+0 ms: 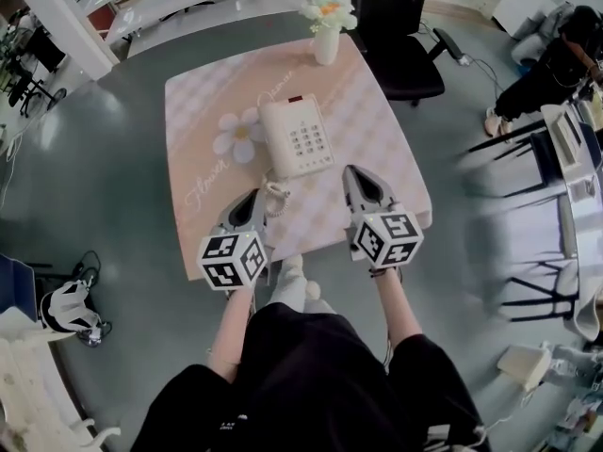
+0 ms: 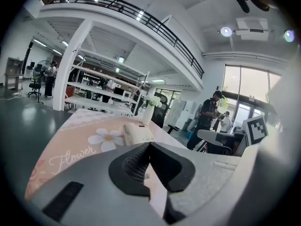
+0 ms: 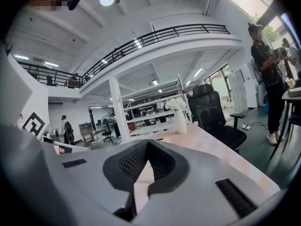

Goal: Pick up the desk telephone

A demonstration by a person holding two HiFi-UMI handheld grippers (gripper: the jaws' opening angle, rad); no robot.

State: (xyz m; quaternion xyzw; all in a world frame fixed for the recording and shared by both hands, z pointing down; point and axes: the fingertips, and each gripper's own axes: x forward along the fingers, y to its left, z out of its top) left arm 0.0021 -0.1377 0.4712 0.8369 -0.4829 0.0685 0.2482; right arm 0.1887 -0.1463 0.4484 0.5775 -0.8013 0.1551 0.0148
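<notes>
A cream desk telephone (image 1: 297, 137) with a keypad lies near the middle of a small pink table (image 1: 203, 102); its coiled cord (image 1: 274, 198) trails toward the near edge. The telephone (image 2: 136, 133) also shows ahead in the left gripper view. My left gripper (image 1: 256, 199) hovers over the table's near edge, just beside the cord and short of the phone, jaws shut and empty. To the right, my right gripper (image 1: 358, 175) sits close to the phone's near right corner, also shut with nothing in it. In the right gripper view the phone is hidden behind the jaws.
A white vase of flowers (image 1: 326, 28) stands at the table's far edge, also seen as the vase (image 3: 179, 119). A black office chair (image 1: 400, 36) sits beyond the table. A person (image 1: 551, 64) stands at the right near desks. Grey floor surrounds the table.
</notes>
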